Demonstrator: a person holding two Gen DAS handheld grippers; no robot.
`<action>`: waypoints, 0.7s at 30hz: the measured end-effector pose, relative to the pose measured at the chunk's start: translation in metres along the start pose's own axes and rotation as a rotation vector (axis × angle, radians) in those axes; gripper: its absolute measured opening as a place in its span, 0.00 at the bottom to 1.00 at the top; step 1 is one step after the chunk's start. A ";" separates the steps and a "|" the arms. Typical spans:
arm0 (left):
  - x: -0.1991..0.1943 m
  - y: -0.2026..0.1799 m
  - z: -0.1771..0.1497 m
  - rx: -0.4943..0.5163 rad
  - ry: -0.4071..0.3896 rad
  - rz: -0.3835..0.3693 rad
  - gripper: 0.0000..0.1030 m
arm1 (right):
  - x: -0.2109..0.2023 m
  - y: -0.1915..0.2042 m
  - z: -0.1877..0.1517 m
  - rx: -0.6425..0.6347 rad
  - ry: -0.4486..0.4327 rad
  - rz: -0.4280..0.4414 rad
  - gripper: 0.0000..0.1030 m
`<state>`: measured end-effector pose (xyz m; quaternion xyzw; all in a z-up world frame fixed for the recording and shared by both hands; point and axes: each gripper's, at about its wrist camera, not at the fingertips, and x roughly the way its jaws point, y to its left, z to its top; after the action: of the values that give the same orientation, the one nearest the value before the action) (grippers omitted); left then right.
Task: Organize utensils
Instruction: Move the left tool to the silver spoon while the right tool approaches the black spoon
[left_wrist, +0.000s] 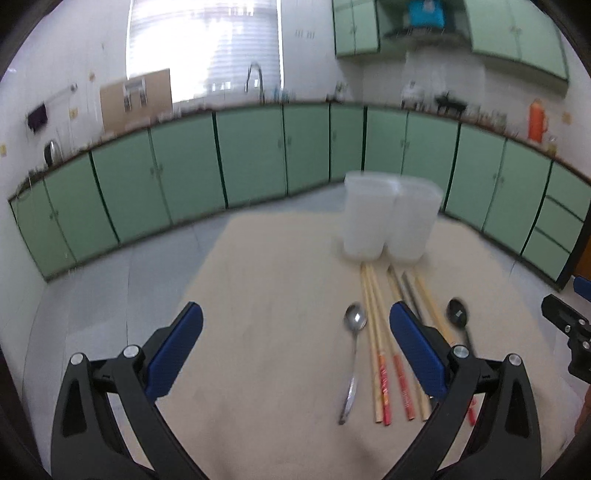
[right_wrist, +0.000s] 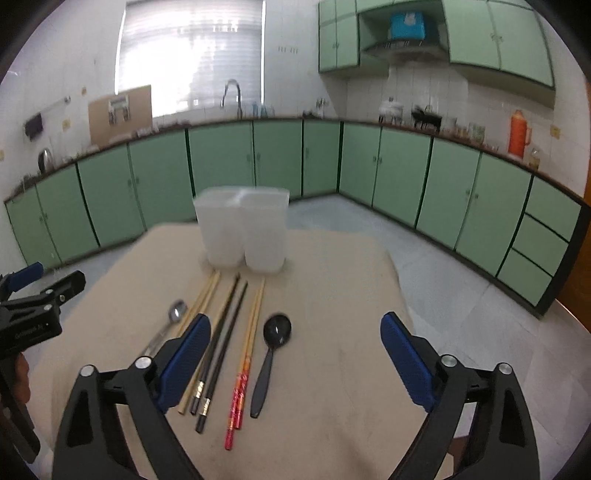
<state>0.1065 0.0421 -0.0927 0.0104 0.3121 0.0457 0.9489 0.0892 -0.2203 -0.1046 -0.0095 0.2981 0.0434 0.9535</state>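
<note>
A translucent white two-compartment holder (left_wrist: 389, 221) (right_wrist: 243, 229) stands at the table's far side. In front of it lie a metal spoon (left_wrist: 354, 347) (right_wrist: 173, 319), bamboo chopsticks with red ends (left_wrist: 378, 350) (right_wrist: 247, 350), dark chopsticks (right_wrist: 221, 339) and a black spoon (left_wrist: 460, 319) (right_wrist: 271, 350). My left gripper (left_wrist: 295, 332) is open and empty, above the table left of the utensils. My right gripper (right_wrist: 295, 339) is open and empty, above the black spoon's right side. The right gripper shows at the left wrist view's right edge (left_wrist: 569, 332); the left gripper shows at the right wrist view's left edge (right_wrist: 37, 310).
The table has a beige cloth (left_wrist: 266, 295) (right_wrist: 332, 295). Green kitchen cabinets (left_wrist: 184, 170) (right_wrist: 406, 177) line the walls behind, beyond a grey floor (right_wrist: 461, 280). An orange thermos (right_wrist: 519, 133) stands on the counter.
</note>
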 end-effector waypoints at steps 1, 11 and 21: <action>0.008 0.001 -0.001 0.003 0.019 0.004 0.95 | 0.007 0.001 0.000 -0.002 0.017 0.000 0.86; 0.085 -0.028 0.000 0.102 0.210 -0.057 0.95 | 0.071 -0.001 0.002 0.019 0.164 0.015 0.77; 0.123 -0.028 -0.014 0.124 0.317 -0.044 0.95 | 0.097 -0.014 -0.005 0.063 0.215 0.018 0.77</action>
<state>0.1984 0.0256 -0.1781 0.0548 0.4601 0.0069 0.8862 0.1672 -0.2275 -0.1644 0.0184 0.4000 0.0411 0.9154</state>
